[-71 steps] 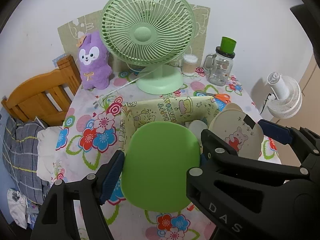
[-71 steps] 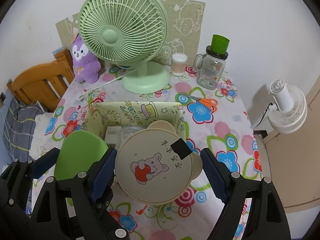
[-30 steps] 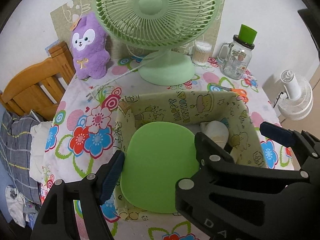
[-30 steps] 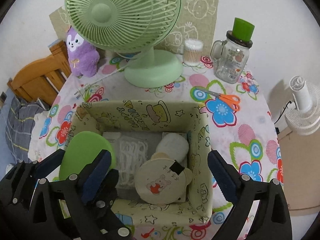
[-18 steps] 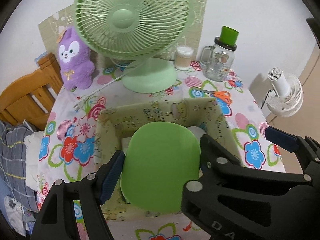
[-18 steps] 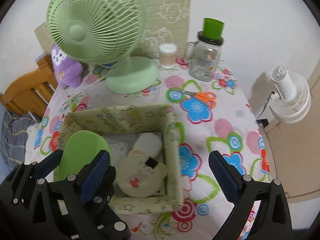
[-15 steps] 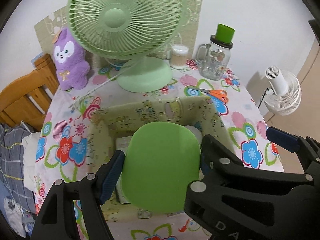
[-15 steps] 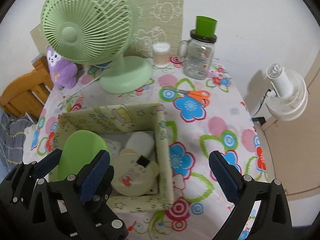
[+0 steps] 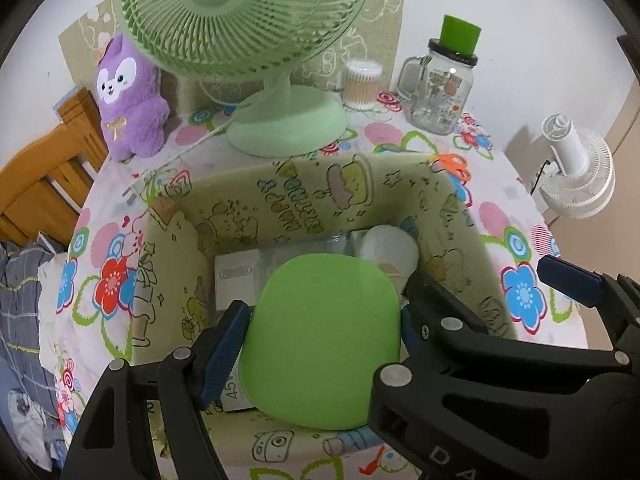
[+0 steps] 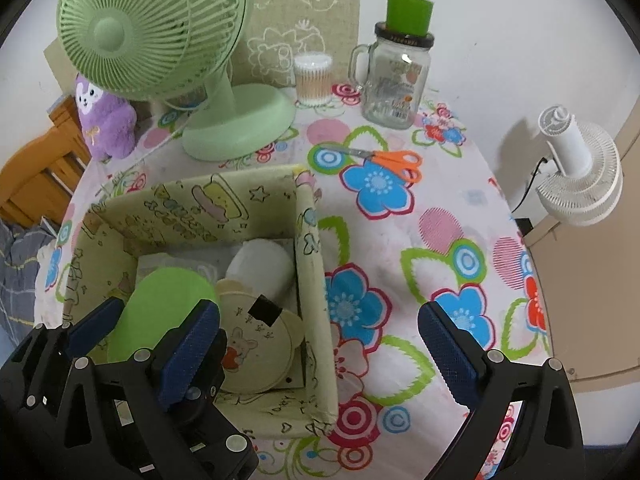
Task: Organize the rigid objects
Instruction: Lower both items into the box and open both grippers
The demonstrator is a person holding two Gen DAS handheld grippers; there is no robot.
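Observation:
My left gripper (image 9: 320, 328) is shut on a flat green rounded plate (image 9: 324, 340) and holds it over the open yellow cartoon-print box (image 9: 296, 196). The plate also shows in the right wrist view (image 10: 160, 312), above the box's (image 10: 308, 240) left side. My right gripper (image 10: 320, 340) is open and empty, straddling the box's right wall. A round cream bear-print lid (image 10: 256, 348) lies inside the box beside a white cup (image 10: 260, 268). A white carton (image 9: 234, 276) lies under the plate.
A green desk fan (image 10: 160, 40), a purple plush (image 10: 104, 120), a cotton-swab tub (image 10: 312, 76), a glass jar with green lid (image 10: 396, 80) and orange scissors (image 10: 388, 160) stand behind the box on the flowered tablecloth. A white fan (image 10: 580, 172) is off the table's right edge.
My right gripper let go of the bear-print lid into the box, opened wide and shifted right. My left gripper carried the green plate forward and down over the box.

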